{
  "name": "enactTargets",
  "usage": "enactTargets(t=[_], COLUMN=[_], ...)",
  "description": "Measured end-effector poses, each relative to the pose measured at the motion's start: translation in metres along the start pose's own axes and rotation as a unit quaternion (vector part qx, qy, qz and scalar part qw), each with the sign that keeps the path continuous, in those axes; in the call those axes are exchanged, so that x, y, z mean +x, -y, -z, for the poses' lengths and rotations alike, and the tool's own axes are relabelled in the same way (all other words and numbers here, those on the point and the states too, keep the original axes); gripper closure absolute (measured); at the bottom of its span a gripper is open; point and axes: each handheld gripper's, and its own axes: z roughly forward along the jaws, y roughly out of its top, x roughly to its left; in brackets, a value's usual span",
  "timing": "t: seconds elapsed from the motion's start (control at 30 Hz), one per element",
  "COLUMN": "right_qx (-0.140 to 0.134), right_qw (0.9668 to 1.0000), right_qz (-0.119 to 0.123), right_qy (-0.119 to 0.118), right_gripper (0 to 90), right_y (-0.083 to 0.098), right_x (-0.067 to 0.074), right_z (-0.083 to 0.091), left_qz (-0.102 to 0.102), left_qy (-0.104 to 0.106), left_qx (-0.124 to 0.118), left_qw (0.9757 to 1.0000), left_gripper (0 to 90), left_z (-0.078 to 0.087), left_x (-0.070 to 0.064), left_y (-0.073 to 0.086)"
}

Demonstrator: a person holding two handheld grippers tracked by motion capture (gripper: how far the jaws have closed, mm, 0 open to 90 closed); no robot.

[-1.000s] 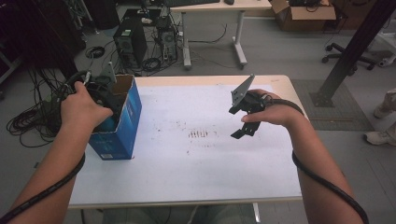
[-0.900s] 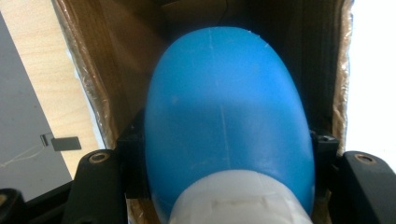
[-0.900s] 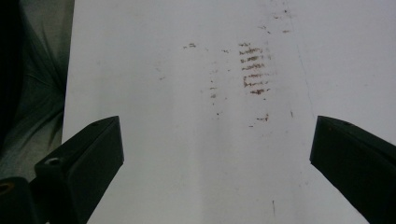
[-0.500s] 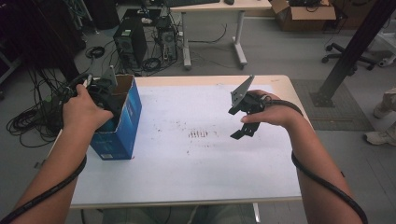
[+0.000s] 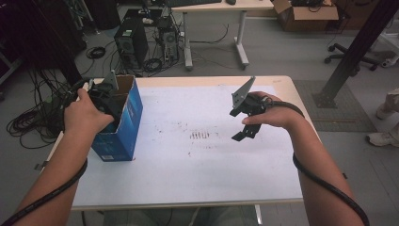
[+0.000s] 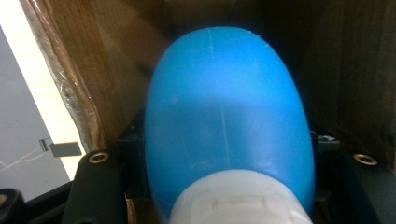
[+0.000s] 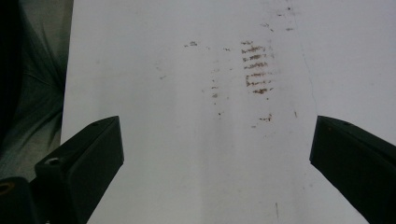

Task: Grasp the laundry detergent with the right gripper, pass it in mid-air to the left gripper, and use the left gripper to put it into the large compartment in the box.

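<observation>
1. Closest thing first: in the left gripper view a blue plastic bottle (image 6: 226,107) with a white cap (image 6: 238,200) sits right between the jaws, cap end toward the camera, rounded end pointing deeper into the cardboard box (image 6: 70,88). The jaws look closed against its sides, so I'd say it's held.
2. From the high view, the left gripper (image 5: 104,96) is down in the open top of the blue box (image 5: 123,127), which stands at the left edge of the table (image 5: 197,179). So the bottle is inside the box.
3. Handling guess: smooth, glossy, curved plastic, so probably slippery. Likely light, and the walls may flex if squeezed hard. Can't tell whether it's full.
4. Best hold, I reckon, is low on the body just beyond the cap, where the sides are straighter. The domed end would squirt out.
5. Well to the right of the box, the right gripper (image 5: 242,122) hangs above the stained tabletop, jaws spread wide, nothing in them.
</observation>
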Motion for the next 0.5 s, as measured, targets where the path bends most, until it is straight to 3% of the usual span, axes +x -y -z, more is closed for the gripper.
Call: enactTargets(t=[0.5], right_qx=[-0.003], right_qw=[1.0000], right_qz=[-0.002], right_qy=[0.000], right_gripper=[2.8], right_y=[0.0006], right_x=[-0.0007], right_z=[0.0006], left_qz=[-0.004], left_qy=[0.003], left_qx=[-0.011], left_qw=[0.9999], left_gripper=[36.7], left_z=[-0.0012], left_x=[0.0014], left_y=[0.0005])
